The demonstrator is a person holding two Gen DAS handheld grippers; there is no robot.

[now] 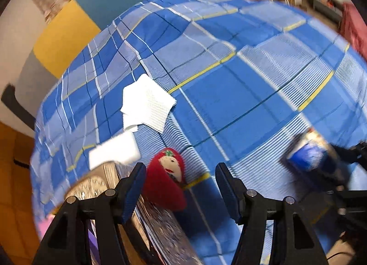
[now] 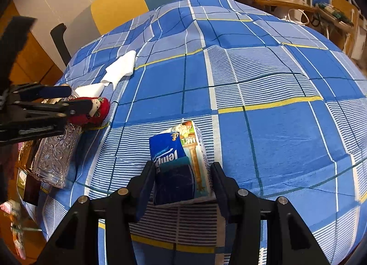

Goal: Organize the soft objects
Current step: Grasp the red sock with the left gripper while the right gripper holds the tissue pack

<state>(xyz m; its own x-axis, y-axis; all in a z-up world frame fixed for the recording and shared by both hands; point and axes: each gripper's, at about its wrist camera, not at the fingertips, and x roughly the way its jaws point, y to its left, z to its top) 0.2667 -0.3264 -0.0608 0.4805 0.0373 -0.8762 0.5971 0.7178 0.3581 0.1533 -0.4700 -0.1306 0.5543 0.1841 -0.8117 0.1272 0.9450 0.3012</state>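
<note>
On the blue checked bedspread (image 2: 263, 132), items as they are lying now:

- Right gripper (image 2: 182, 185): jaws are standing part open with the tissue pack (image 2: 176, 150) between them; both pads are sitting against the pack's sides, so it is judged held, low over the cloth near the camera.
- Left gripper (image 1: 181, 187): jaws are gaping wide with nothing gripped; it is hovering above the red plush toy (image 1: 166, 184) at the near left of the bed.
- Red plush toy: lying against the clear patterned box (image 2: 55, 157); not yet collected.
- White folded cloth (image 1: 146, 104): resting loose, further up the bed beyond the toy; untouched.
- White block (image 1: 114, 152): sitting on or just behind the box's far end; which of the two cannot be told, the left view being blurred.
- Clear patterned box: standing along the near left edge; whether it is serving as the container is unclear.
- Progress, as a judgement: early. One soft item is in hand, one is being approached, and the cloth and block are still waiting. No gathered pile is showing anywhere.
</note>
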